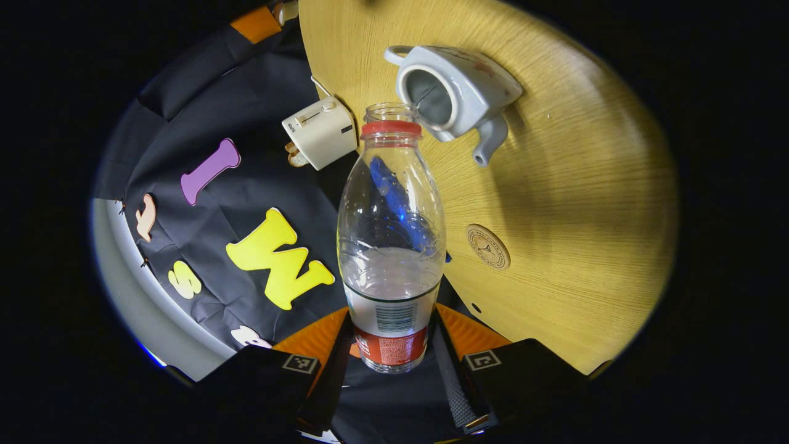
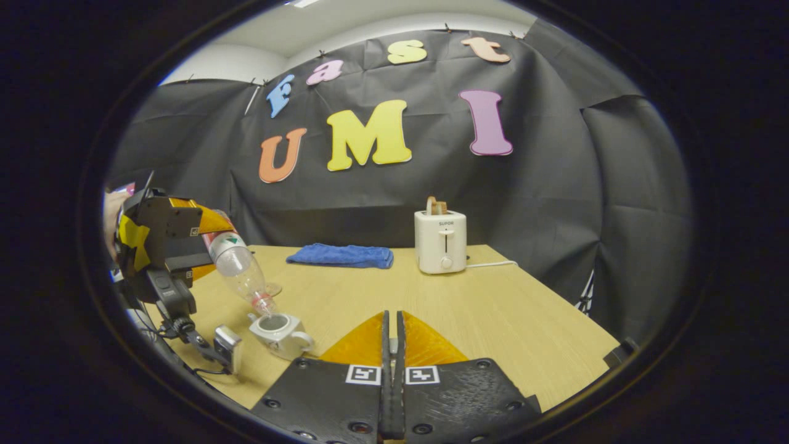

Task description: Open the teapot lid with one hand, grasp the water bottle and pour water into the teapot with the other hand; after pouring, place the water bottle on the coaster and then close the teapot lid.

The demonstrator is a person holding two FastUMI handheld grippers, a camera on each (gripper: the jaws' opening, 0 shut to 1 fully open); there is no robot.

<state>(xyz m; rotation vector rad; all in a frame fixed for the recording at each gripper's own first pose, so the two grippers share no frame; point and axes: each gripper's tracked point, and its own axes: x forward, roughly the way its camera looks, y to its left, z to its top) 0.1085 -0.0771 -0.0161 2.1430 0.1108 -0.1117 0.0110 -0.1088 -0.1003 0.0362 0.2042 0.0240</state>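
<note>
My left gripper (image 1: pixel 394 336) is shut on the lower body of a clear plastic water bottle (image 1: pixel 391 246) with a red neck ring and no cap. The bottle holds some water and tips mouth-first toward the white teapot (image 1: pixel 459 92), whose top opening is uncovered. In the right gripper view the left gripper (image 2: pixel 185 246) holds the bottle (image 2: pixel 240 268) slanted down, its mouth just above the teapot (image 2: pixel 278 332). A round coaster (image 1: pixel 488 246) lies on the table near the teapot's spout side. My right gripper (image 2: pixel 392 327) is shut, with nothing visible between its fingers.
A white toaster (image 2: pixel 440 242) with a slice in it stands at the back of the wooden table (image 2: pixel 493 308), its cord trailing right. A folded blue cloth (image 2: pixel 340 255) lies at the back left. A small silver box (image 2: pixel 227 346) hangs on a cable beside the teapot.
</note>
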